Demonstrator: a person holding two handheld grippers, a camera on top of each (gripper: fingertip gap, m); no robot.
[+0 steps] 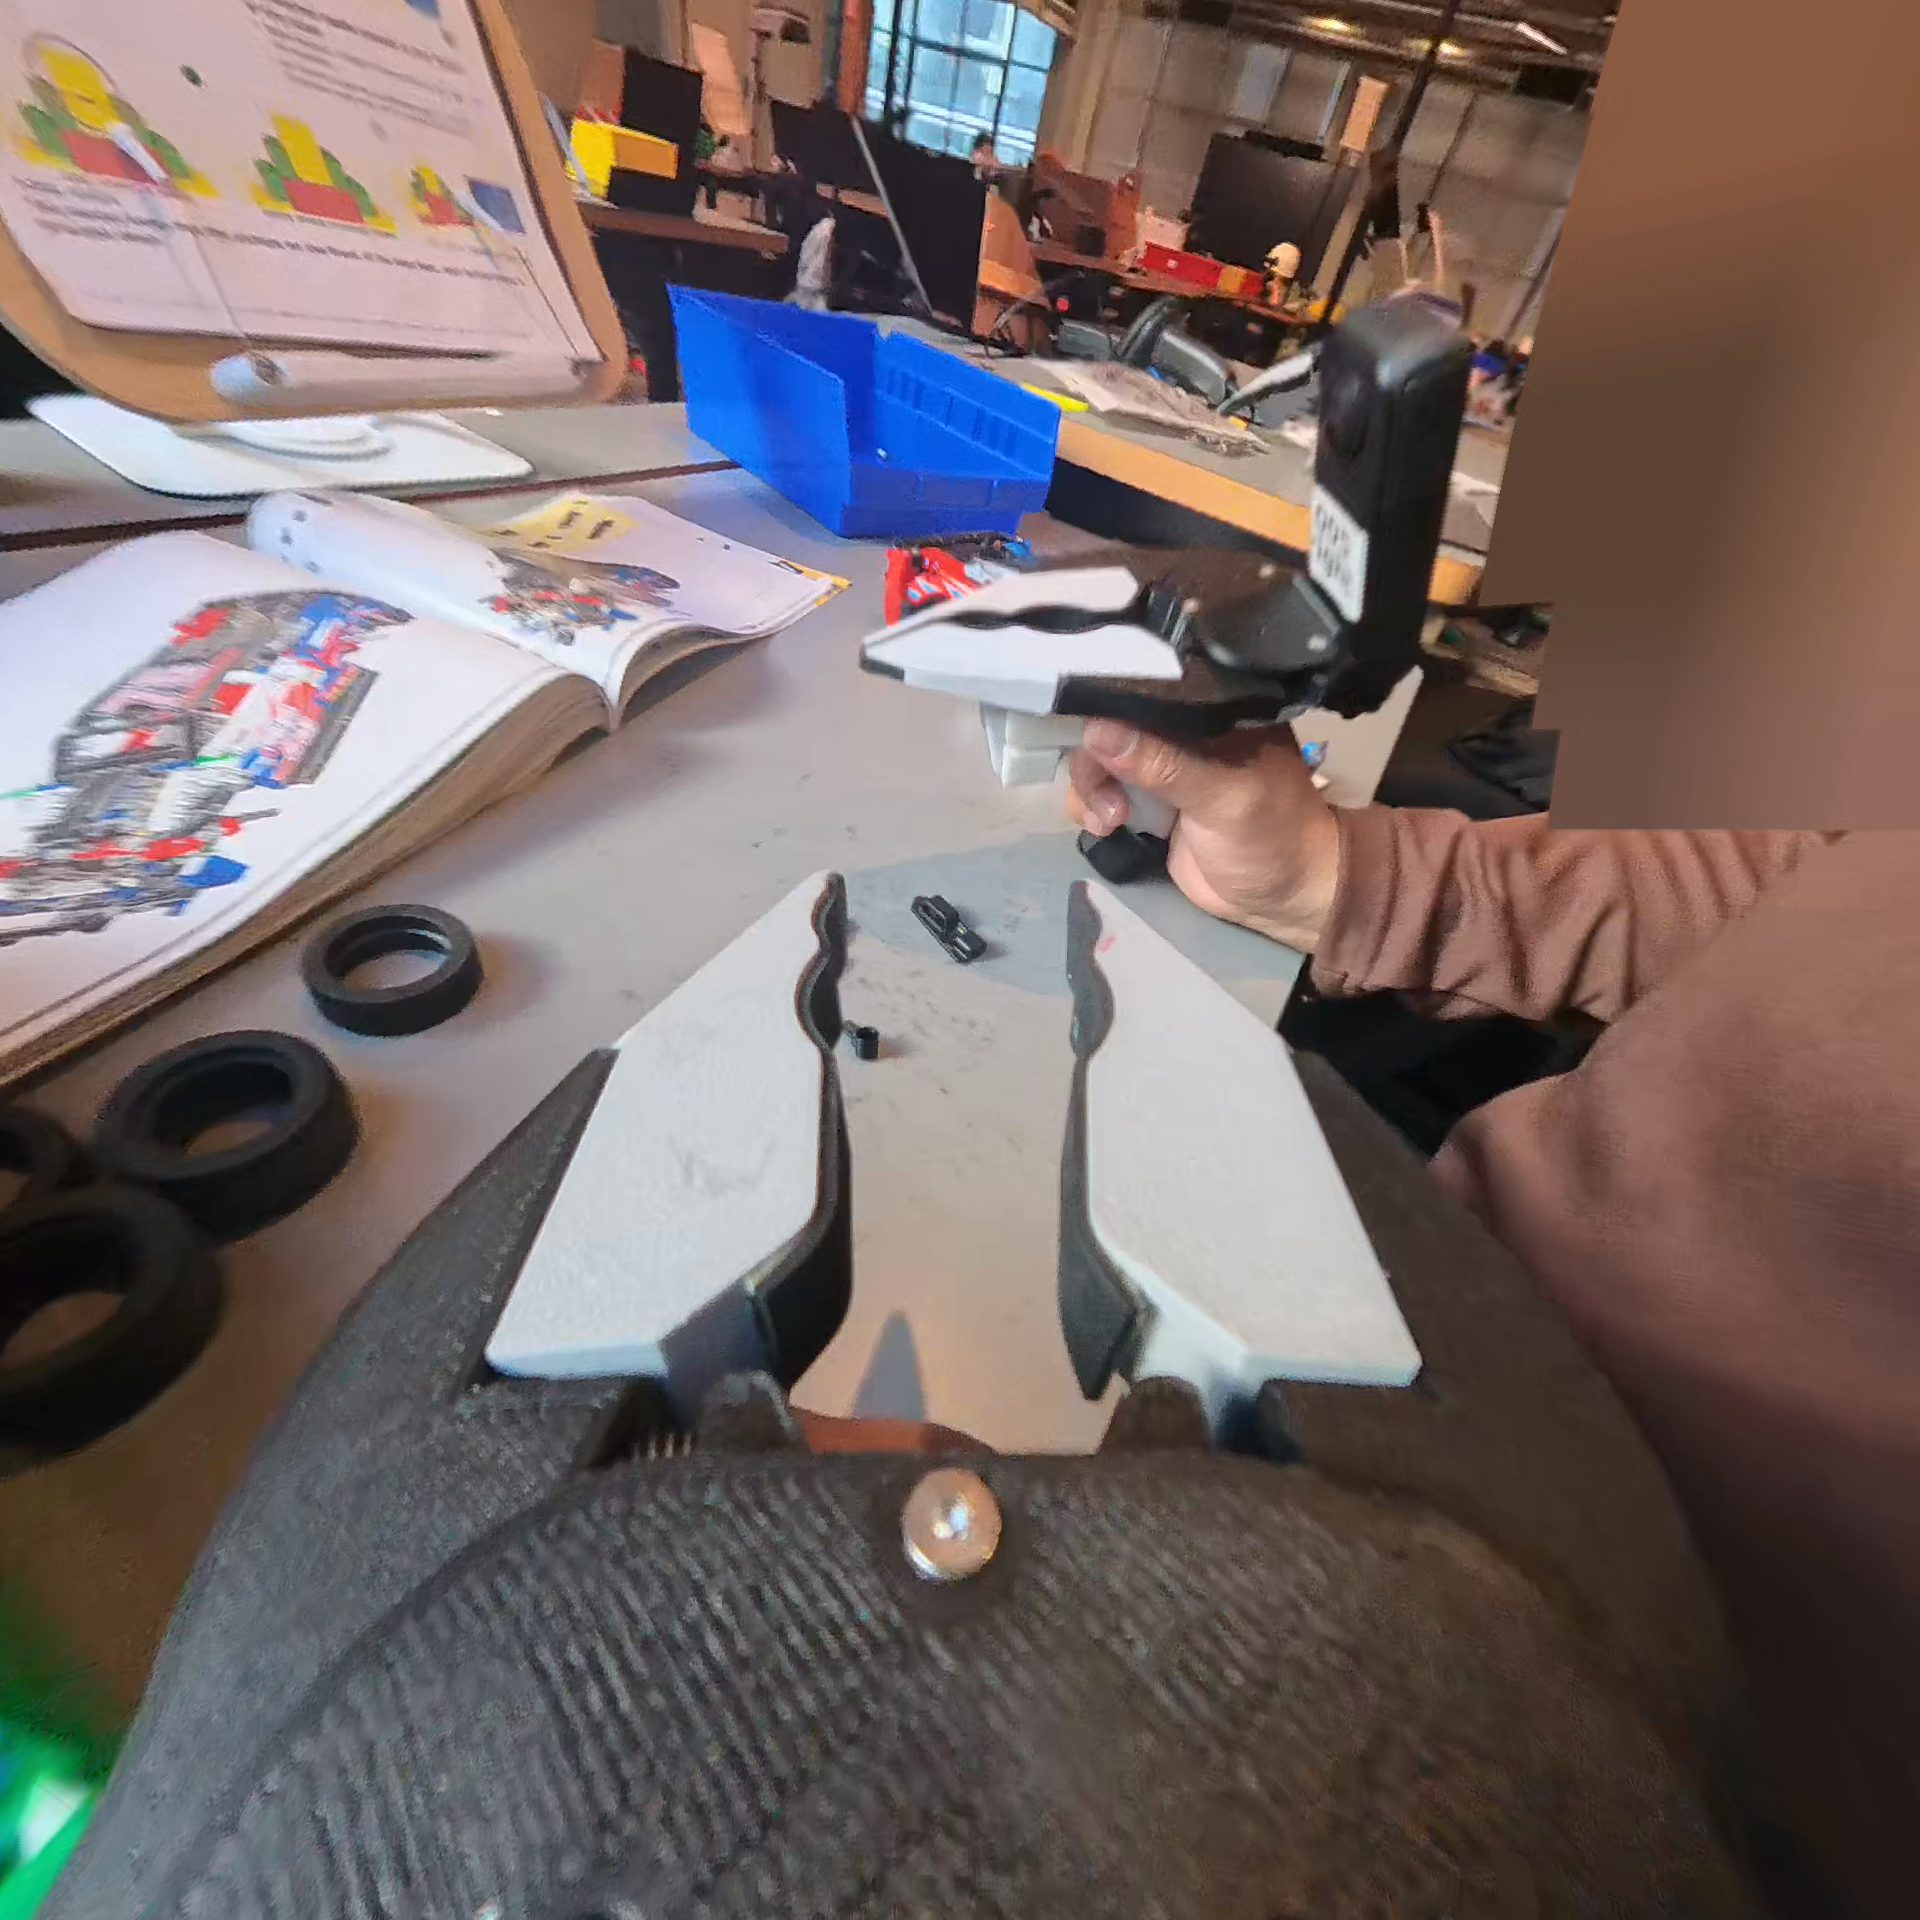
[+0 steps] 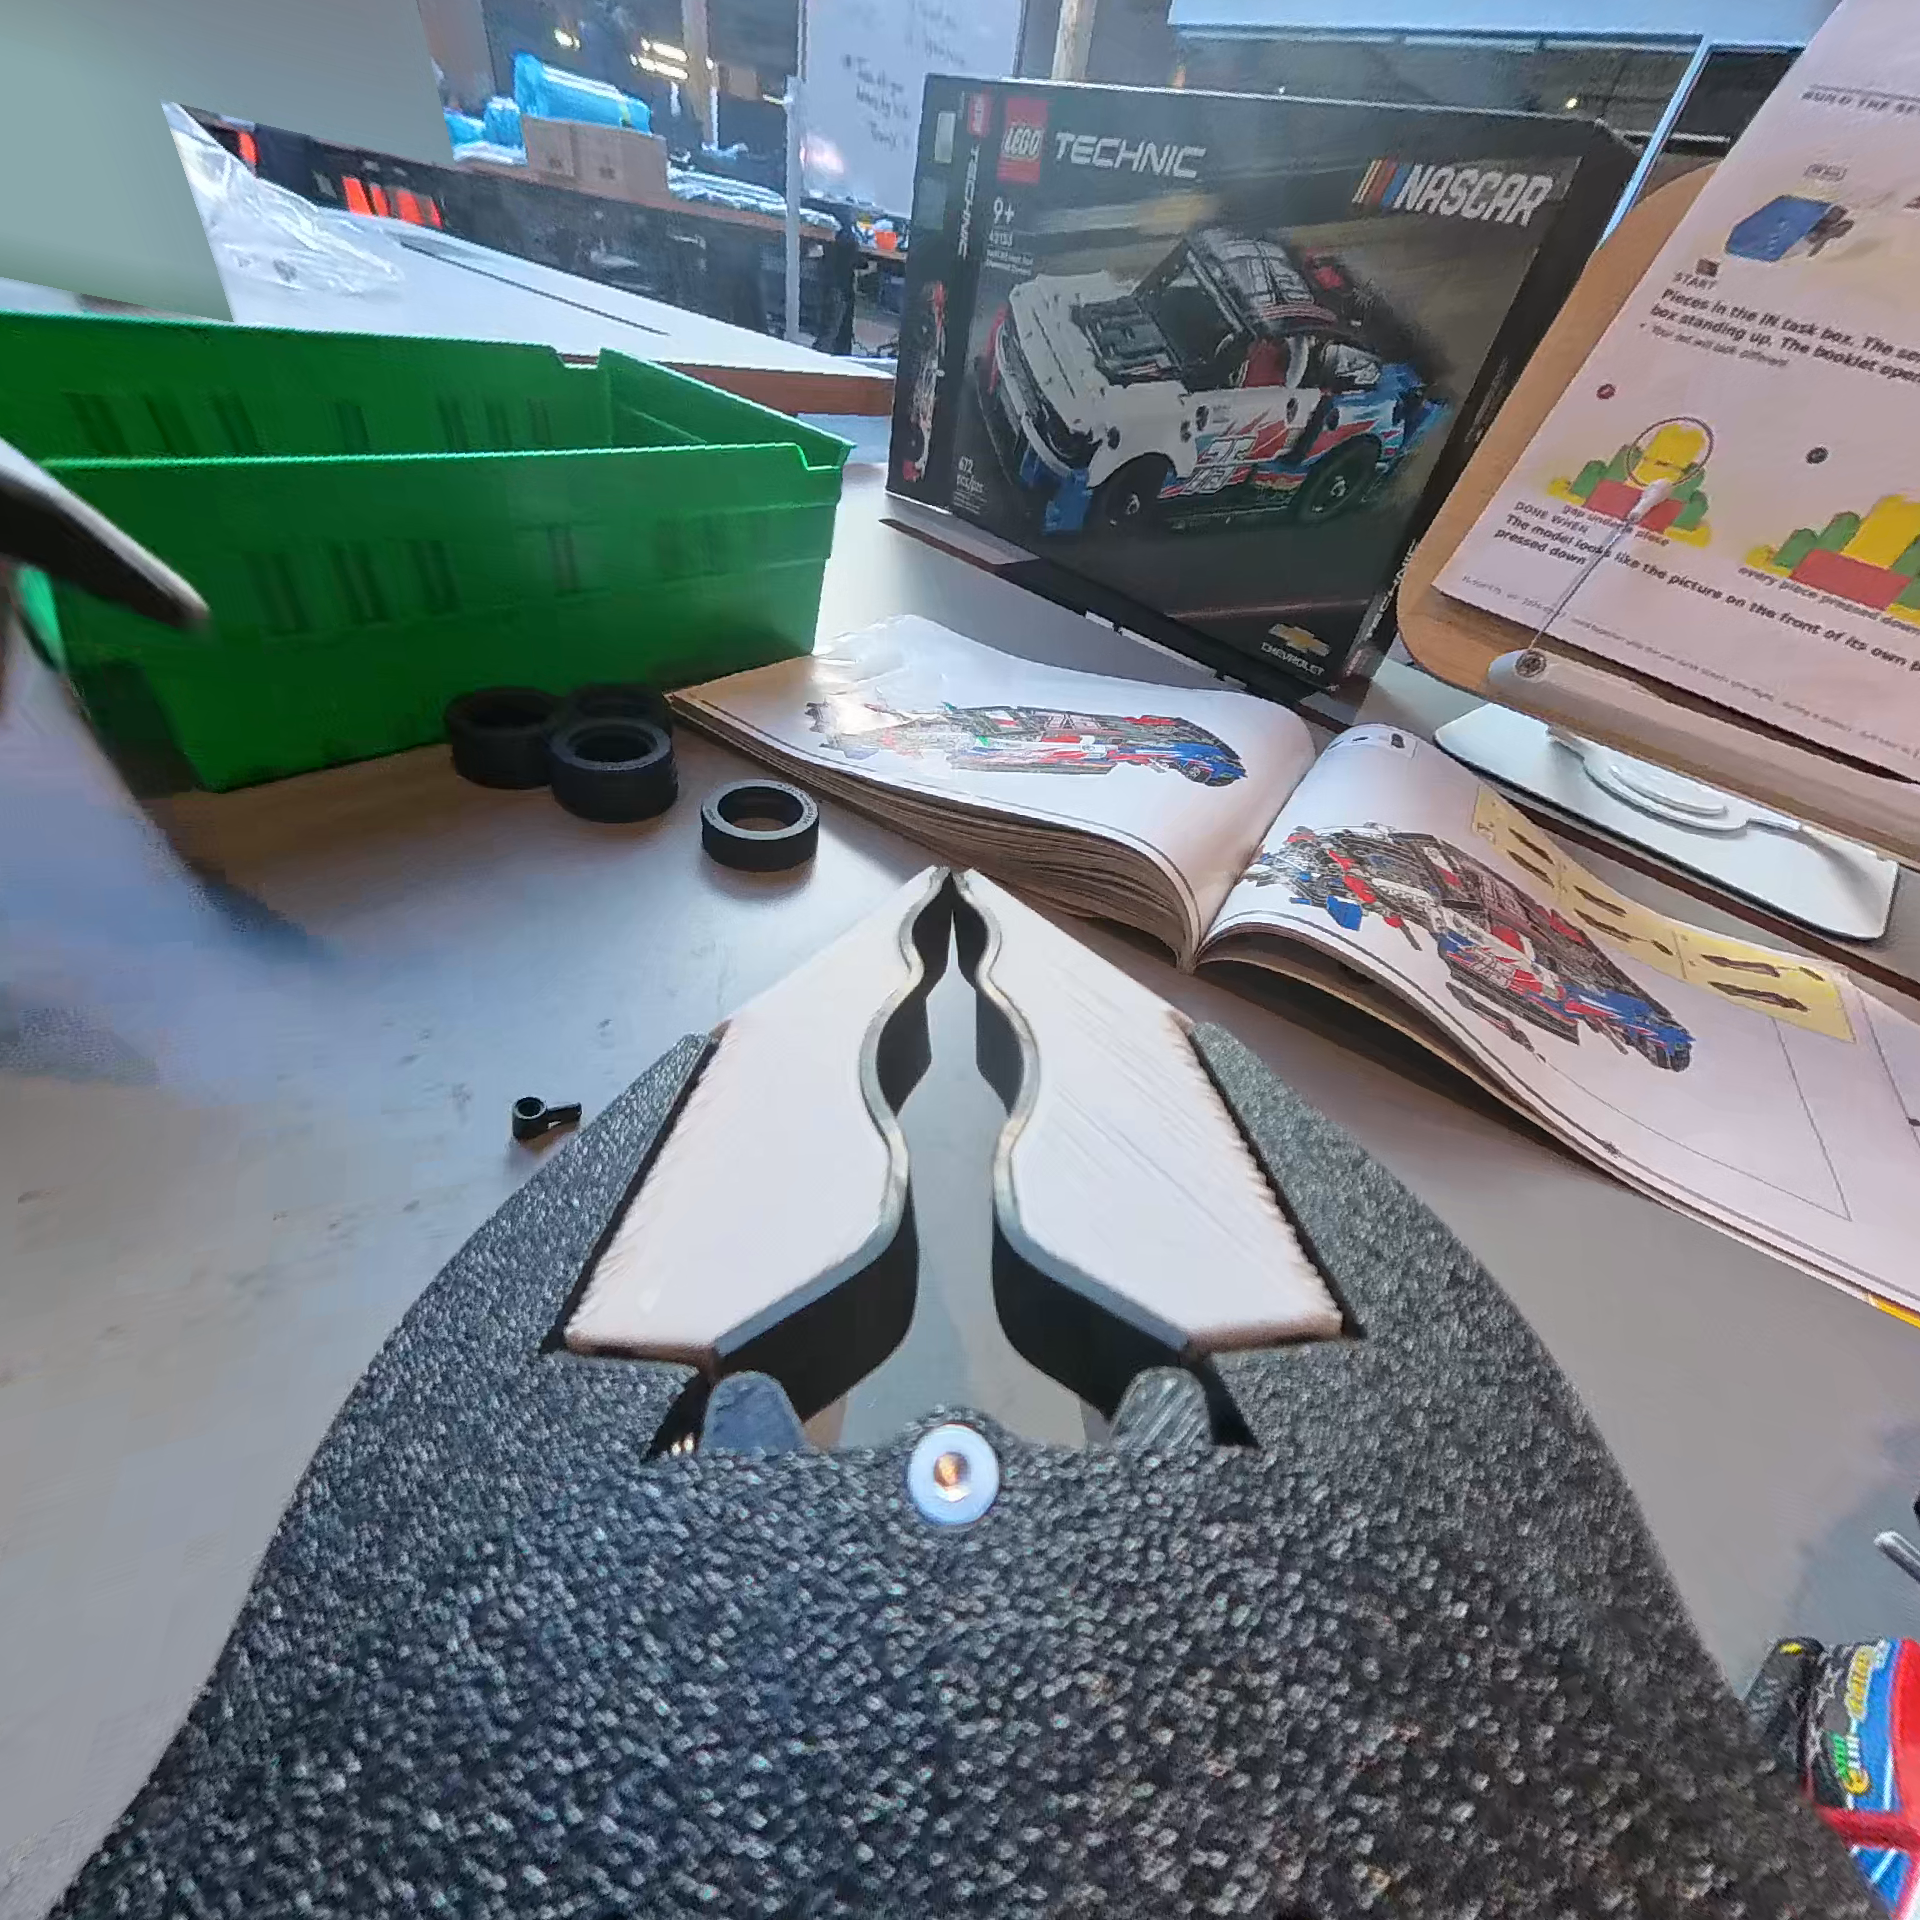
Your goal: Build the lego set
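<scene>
Hovering low over the grey table (image 1: 727, 790), left gripper (image 1: 956, 914) spread wide and empty. Lying just ahead between its tips, a small black connector piece (image 1: 948, 928), long axis slanting away rightward; a smaller black pin (image 1: 860, 1037) beside the left finger. Floating farther off, right gripper (image 2: 952, 883), tips nearly touching, gripping nothing. Left nearer.

The left tool (image 1: 951, 909) is held low with its fingers spread wide — nothing between them. The right tool (image 2: 953, 883) has its tips pressed together, empty, and sits level above the counter (image 1: 727, 790), gripped from below by a hand (image 1: 1216, 821) in a brown sleeve (image 1: 1507, 904).
</scene>
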